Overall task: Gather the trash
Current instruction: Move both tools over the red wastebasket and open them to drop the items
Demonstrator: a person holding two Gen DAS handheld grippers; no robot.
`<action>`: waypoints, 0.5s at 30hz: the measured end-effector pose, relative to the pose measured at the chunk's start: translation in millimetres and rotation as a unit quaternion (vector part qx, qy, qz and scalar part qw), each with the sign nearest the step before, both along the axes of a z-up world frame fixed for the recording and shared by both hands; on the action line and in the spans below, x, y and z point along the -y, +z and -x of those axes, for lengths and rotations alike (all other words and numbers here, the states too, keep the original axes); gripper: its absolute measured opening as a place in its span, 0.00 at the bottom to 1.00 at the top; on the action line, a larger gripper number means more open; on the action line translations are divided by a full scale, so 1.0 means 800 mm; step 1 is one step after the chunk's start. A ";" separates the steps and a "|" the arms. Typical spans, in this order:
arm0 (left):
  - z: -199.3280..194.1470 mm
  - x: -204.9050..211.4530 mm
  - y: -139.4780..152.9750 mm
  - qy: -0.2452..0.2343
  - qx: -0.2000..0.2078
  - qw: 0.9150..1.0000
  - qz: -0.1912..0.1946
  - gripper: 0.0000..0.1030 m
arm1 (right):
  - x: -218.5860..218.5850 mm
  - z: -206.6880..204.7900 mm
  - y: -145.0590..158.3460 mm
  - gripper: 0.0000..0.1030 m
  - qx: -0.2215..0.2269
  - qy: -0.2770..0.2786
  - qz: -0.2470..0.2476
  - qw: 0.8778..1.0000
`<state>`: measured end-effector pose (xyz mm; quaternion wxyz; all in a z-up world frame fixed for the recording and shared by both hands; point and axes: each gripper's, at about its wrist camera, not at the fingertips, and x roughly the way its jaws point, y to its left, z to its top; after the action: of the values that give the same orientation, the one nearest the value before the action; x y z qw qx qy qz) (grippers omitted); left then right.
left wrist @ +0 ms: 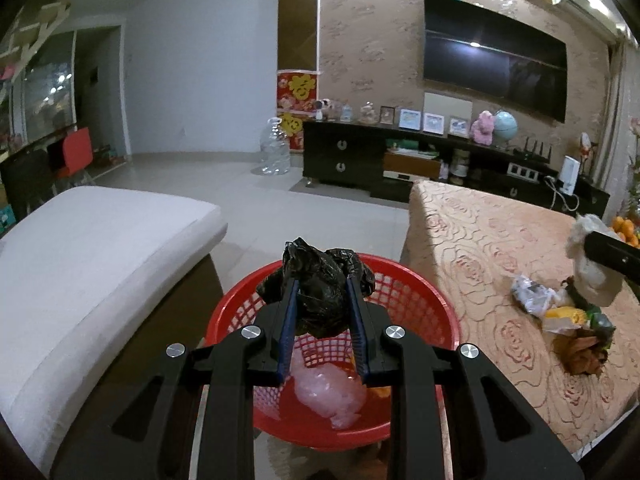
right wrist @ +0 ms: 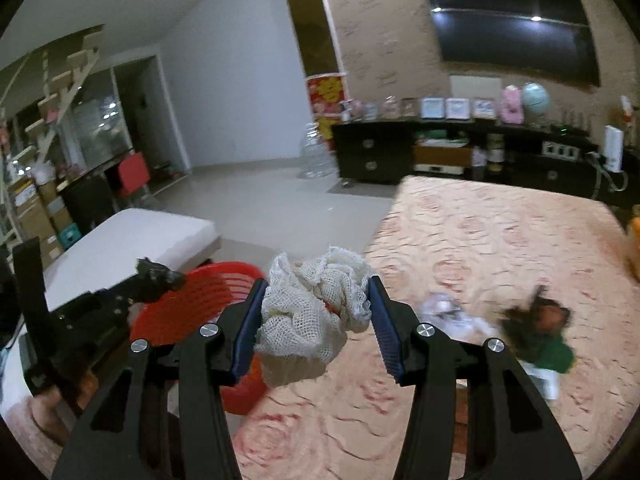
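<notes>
My left gripper point(left wrist: 322, 280) is shut on a crumpled black plastic bag point(left wrist: 320, 288) and holds it above a red mesh basket point(left wrist: 424, 304). A pale pink plastic wad point(left wrist: 332, 396) lies in the basket. My right gripper point(right wrist: 318, 288) is shut on a white mesh cloth wad point(right wrist: 316, 316), above the table's left edge and just right of the basket point(right wrist: 188, 304). In the left wrist view the cloth point(left wrist: 592, 264) shows at the far right. More trash point(left wrist: 568, 316) lies on the table: a crinkled silver wrapper point(left wrist: 530, 294), yellow and brown scraps.
The table has a peach rose-patterned cloth point(left wrist: 480, 248). A white cushioned seat point(left wrist: 92, 252) stands left of the basket. A dark TV cabinet point(left wrist: 400, 160) and a large empty water bottle point(left wrist: 274, 148) stand at the far wall. Oranges point(left wrist: 626, 228) sit at the table's right.
</notes>
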<state>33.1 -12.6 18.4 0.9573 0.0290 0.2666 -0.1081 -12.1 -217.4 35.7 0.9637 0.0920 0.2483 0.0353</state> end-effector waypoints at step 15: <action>-0.023 -0.021 -0.026 0.020 -0.041 0.999 -0.005 0.22 | -0.096 -0.103 -0.035 0.48 -0.066 0.085 -0.019 0.994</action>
<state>51.4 4.4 -2.6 0.9474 0.0235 0.3067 -0.0884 69.9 -140.2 7.9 0.9366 0.0912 0.3179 0.1158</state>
